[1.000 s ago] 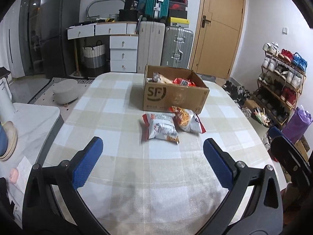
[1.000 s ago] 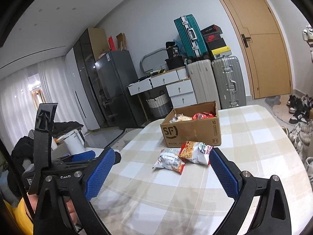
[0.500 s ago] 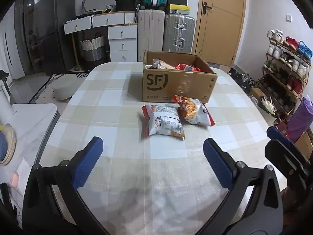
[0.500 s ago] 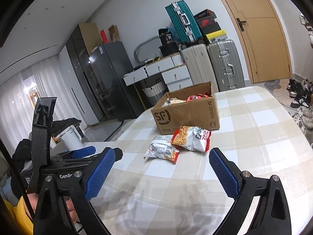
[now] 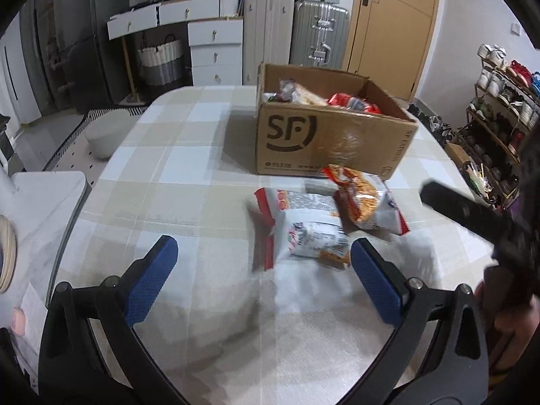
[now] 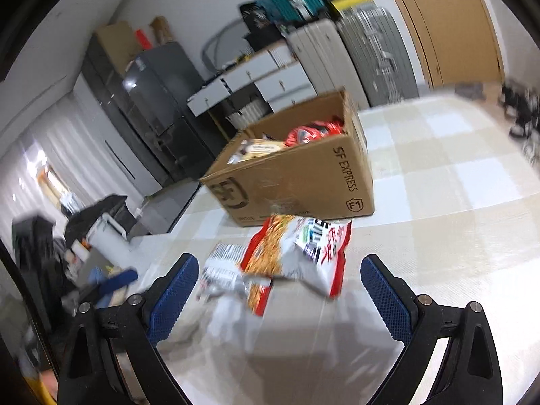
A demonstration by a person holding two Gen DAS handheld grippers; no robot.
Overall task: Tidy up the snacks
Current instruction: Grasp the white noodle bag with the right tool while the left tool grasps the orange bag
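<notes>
An open brown cardboard box (image 5: 324, 141) (image 6: 297, 182) marked SF stands on the checked table and holds several snack packs. In front of it lie two loose packs: a white-and-red pack (image 5: 303, 233) (image 6: 222, 273) and an orange-and-red chip pack (image 5: 364, 202) (image 6: 297, 256). My left gripper (image 5: 263, 270) is open just short of the white-and-red pack, with nothing between its blue pads. My right gripper (image 6: 276, 290) is open too, close in front of the chip pack. The right gripper's black body (image 5: 472, 216) shows at the right of the left wrist view.
The table (image 5: 189, 175) has a beige-and-white checked cloth. Behind it stand white drawers (image 5: 216, 47), suitcases (image 5: 317, 37), a dark fridge (image 6: 158, 94) and a wooden door (image 5: 391, 17). A shoe rack (image 5: 499, 101) is at the right, a white side table (image 5: 40, 209) at the left.
Both grippers have moved forward and lower towards the two loose packs, which now look much larger. The packs and the box have stayed in place. Both grippers stay open.
</notes>
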